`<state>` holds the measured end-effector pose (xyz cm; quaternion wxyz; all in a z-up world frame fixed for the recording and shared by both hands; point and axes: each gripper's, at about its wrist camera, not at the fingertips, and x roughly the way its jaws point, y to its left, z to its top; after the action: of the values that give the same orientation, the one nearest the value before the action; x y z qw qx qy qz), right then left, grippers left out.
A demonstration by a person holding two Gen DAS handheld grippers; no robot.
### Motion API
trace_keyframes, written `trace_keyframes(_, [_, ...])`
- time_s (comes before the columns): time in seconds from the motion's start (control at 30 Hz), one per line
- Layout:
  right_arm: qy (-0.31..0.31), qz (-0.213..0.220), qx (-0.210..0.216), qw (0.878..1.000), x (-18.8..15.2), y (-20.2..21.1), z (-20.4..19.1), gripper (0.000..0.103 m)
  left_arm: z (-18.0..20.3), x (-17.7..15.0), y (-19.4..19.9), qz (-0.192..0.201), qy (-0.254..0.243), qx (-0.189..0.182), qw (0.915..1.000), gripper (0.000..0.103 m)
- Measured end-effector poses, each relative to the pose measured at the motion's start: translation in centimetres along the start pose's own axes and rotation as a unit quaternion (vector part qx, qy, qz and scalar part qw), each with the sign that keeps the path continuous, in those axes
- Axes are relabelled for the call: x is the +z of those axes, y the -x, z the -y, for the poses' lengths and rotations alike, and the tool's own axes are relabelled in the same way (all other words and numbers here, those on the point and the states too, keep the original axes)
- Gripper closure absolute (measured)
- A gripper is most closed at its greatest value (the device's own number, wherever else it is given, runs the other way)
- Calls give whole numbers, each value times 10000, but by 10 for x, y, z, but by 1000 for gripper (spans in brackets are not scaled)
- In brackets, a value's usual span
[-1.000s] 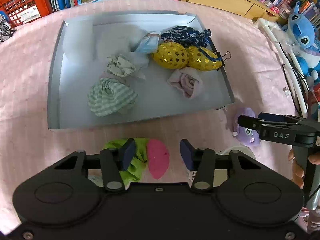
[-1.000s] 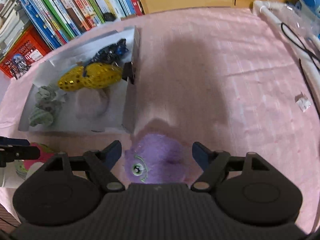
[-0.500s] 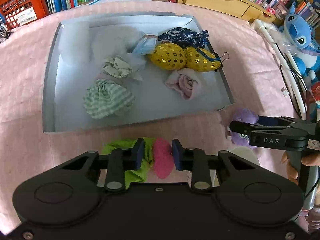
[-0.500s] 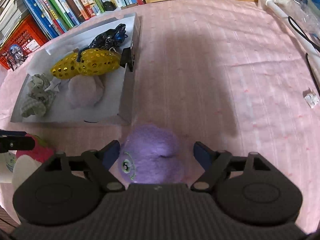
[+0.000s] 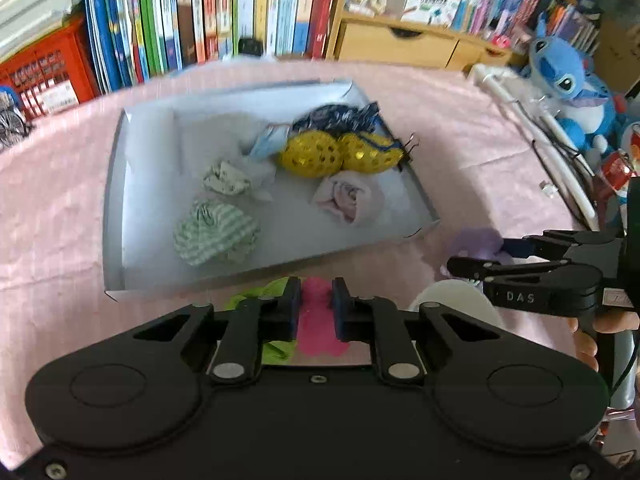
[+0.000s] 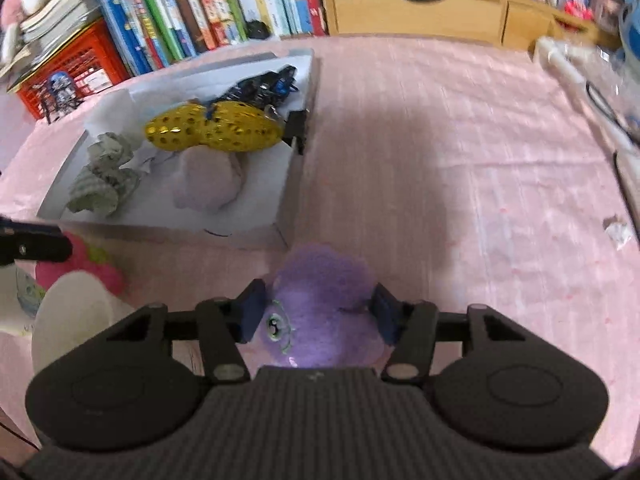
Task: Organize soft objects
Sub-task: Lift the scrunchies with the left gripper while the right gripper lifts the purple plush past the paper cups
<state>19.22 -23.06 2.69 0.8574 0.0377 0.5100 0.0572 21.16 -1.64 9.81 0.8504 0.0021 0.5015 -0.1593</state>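
While my left gripper [image 5: 314,306] points forward and slightly down toward the tray [image 5: 114,184], its two fingers are pinched close on the pink-green toy [image 5: 318,332], with only the pink part between the blue pads [image 5: 293,304]. That toy sits just short of the tray's near edge, over the pink cloth [image 5: 48,200]; I cannot tell whether it is lifted clear of it.

My right gripper [image 6: 318,312] is held level beside the tray's near right corner, and from the left camera I see its fingers reaching in from the right. Its jaws are partly closed around the purple plush [image 6: 324,300], both pads touching the fur on either side.

Inside the tray lie a striped cloth [image 5: 214,236], a pink roll [image 5: 348,198] and two yellow pouches [image 5: 340,152]. A white cup [image 6: 74,312] stands near me between the two grippers.
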Motion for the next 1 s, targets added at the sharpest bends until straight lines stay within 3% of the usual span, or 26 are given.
trace_keyframes(0.2, [111, 270, 27, 9996, -9, 20, -2, 44, -2, -22, 24, 529, 27, -146, 9985, 88])
trace_keyframes(0.43, [126, 1021, -80, 9947, -46, 44, 0, 44, -10, -71, 47, 1224, 256, -310, 9917, 88])
trace_keyframes(0.7, [-1, 1783, -136, 9839, -91, 59, 5, 44, 5, -140, 69, 2218, -25, 105, 9750, 88])
trace_keyframes(0.9, [-6, 2326, -104, 9725, -129, 56, -3, 44, 26, -194, 52, 2592, -195, 254, 9653, 87])
trace_keyframes(1.0, [60, 2562, 16, 9666, -146, 55, -11, 44, 38, -213, 45, 2871, -296, 443, 9564, 82])
